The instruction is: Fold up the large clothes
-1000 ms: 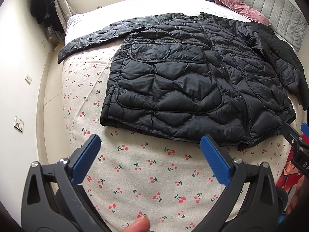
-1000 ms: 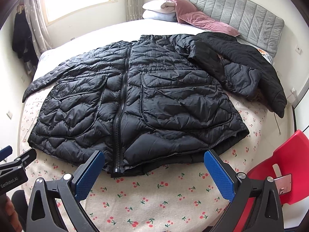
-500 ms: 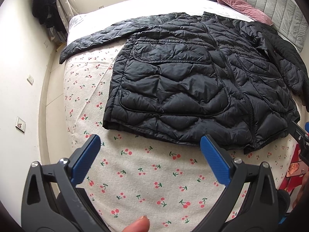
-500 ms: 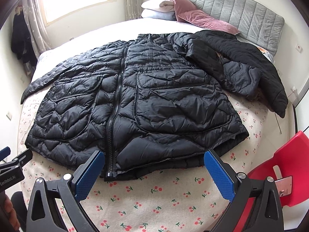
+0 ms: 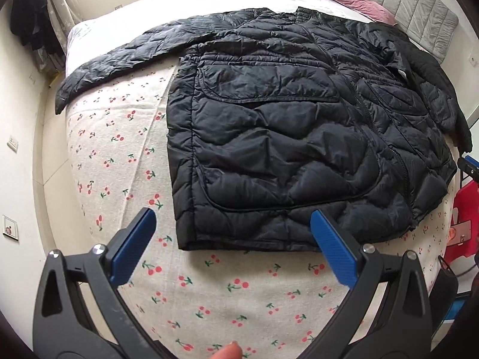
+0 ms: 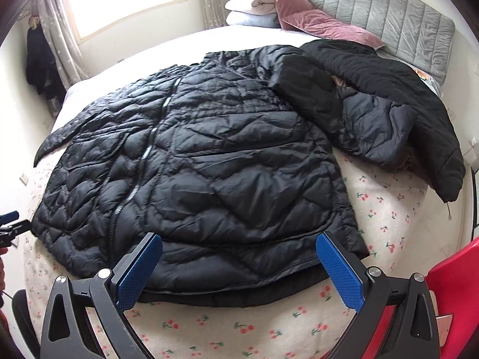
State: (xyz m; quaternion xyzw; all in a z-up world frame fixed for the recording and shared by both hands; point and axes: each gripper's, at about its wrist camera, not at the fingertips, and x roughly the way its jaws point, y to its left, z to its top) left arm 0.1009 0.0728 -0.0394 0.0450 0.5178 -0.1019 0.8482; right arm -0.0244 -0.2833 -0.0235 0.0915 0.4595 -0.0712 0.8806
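A black quilted puffer jacket [image 5: 284, 137] lies spread front-up and zipped on the cherry-print bedsheet [image 5: 119, 155]. It also shows in the right wrist view [image 6: 194, 179]. One sleeve [image 5: 125, 53] stretches out to the left; the other sleeve [image 6: 305, 89] is folded over near a second black garment [image 6: 389, 95]. My left gripper [image 5: 230, 239] is open and empty, just short of the hem's left corner. My right gripper [image 6: 238, 264] is open and empty, its blue pads [image 6: 338, 269] over the hem's right part.
Pink and white pillows [image 6: 299, 15] and a grey headboard [image 6: 374, 12] stand at the far end. A red chair [image 6: 455, 293] is at the right of the bed. A wall with sockets [image 5: 12, 143] and hanging dark clothes [image 5: 30, 21] lie to the left.
Both grippers have moved forward toward the jacket's hem, which now sits closer and larger in both views. Both stay open.
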